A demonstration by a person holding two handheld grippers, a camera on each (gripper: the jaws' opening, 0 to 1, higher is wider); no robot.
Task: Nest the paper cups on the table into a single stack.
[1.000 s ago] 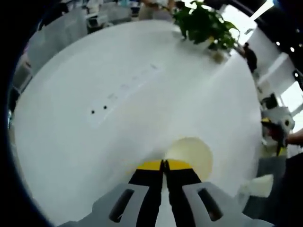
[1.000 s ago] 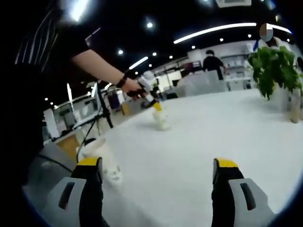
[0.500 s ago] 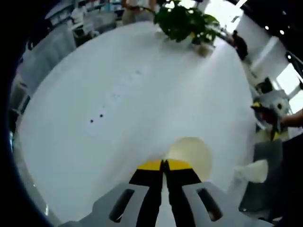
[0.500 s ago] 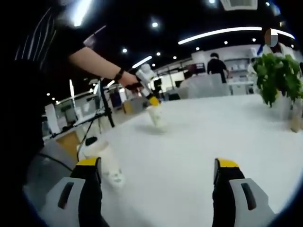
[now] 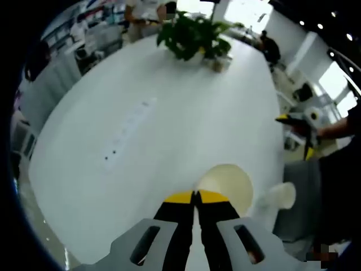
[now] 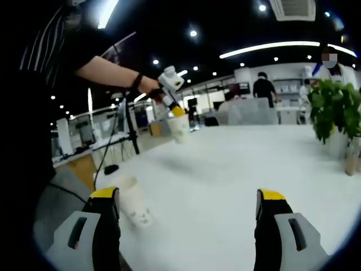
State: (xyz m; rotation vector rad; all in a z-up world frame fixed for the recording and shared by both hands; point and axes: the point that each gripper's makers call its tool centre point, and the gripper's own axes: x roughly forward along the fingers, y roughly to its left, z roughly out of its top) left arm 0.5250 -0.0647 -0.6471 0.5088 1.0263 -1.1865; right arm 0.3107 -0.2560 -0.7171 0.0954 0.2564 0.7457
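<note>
Left gripper [image 5: 194,195], clamped on a cup [image 5: 225,183], should lower it squarely into the near cup [image 6: 134,200]; right gripper [image 6: 189,197] gapes wide.

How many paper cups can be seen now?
2. One cup is held by the left gripper, lifted above the table. The other cup stands on the table near the right gripper's left finger. More may be out of view.

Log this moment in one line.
left gripper: shut on paper cup, lifted | right gripper: open, empty | second cup: upright on table
</note>
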